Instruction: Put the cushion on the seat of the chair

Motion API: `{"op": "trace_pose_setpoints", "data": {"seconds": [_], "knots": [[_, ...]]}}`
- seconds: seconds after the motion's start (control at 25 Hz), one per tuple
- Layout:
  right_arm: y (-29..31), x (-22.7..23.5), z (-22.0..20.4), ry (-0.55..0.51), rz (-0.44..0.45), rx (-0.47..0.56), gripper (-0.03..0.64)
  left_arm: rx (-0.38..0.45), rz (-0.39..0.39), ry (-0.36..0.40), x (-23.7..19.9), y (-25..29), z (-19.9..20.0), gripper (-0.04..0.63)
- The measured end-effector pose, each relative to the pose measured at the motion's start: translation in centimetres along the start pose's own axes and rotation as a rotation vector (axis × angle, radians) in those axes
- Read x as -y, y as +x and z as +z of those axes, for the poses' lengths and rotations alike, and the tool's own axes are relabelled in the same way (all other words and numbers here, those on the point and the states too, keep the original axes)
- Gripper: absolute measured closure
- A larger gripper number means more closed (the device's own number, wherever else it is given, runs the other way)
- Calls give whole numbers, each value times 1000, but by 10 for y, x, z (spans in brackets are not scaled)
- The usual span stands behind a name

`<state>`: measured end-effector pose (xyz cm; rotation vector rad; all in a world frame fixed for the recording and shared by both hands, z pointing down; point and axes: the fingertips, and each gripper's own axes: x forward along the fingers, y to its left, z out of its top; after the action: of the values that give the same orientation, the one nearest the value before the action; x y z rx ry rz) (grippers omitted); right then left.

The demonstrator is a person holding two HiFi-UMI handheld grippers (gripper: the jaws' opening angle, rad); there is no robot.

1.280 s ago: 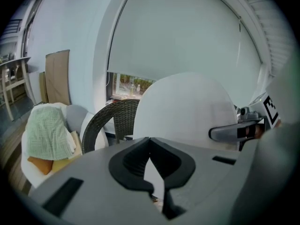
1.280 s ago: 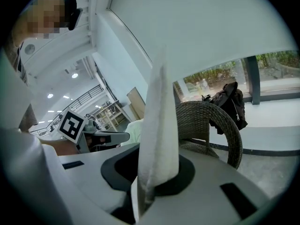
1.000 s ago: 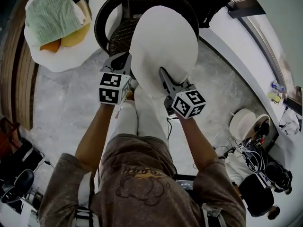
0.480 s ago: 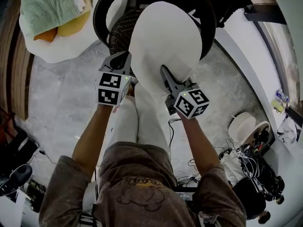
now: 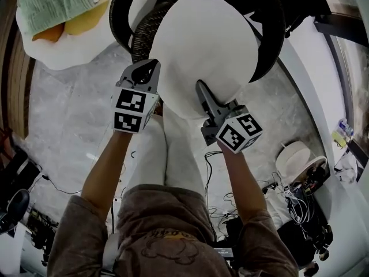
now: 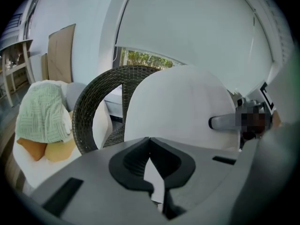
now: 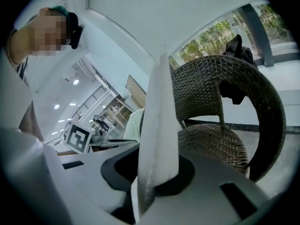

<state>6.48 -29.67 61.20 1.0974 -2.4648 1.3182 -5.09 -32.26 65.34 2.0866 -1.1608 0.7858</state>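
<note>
Cushion [image 5: 202,45] hangs over the seat of the chair [image 5: 145,36]; left claw [image 5: 153,69] and right claw [image 5: 200,89] each pinch its near edge, apart, likely to keep it spread for lowering.

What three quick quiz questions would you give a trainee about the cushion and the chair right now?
1. True or false: the cushion already lies flat on the seat of the chair.
2. Of the left gripper and the right gripper, which clamps the cushion's edge? A: left only. B: right only. C: both.
3. What colour is the textured cloth at the head view's upper left?

Key:
1. False. It is held on edge above a bare seat.
2. C.
3. Green.
</note>
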Motion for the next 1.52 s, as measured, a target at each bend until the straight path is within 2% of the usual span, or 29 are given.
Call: {"op": "trace_pose_setpoints", "data": {"seconds": [0.4,0.68,1.28,1.52], "knots": [[45,24,-27,60,89,-84,551,-48,-7,-12,-14,21,-26,589],[62,52,-29,100,107,-126,551,-72,-14,-23,-16,38,-38,589],[81,98,-36,49,24,-188,548,-112,-35,-64,-11,63,-59,589],[85,120,-45,68,-21,-217,540,-130,-62,-56,-2,71,-62,589]]}}
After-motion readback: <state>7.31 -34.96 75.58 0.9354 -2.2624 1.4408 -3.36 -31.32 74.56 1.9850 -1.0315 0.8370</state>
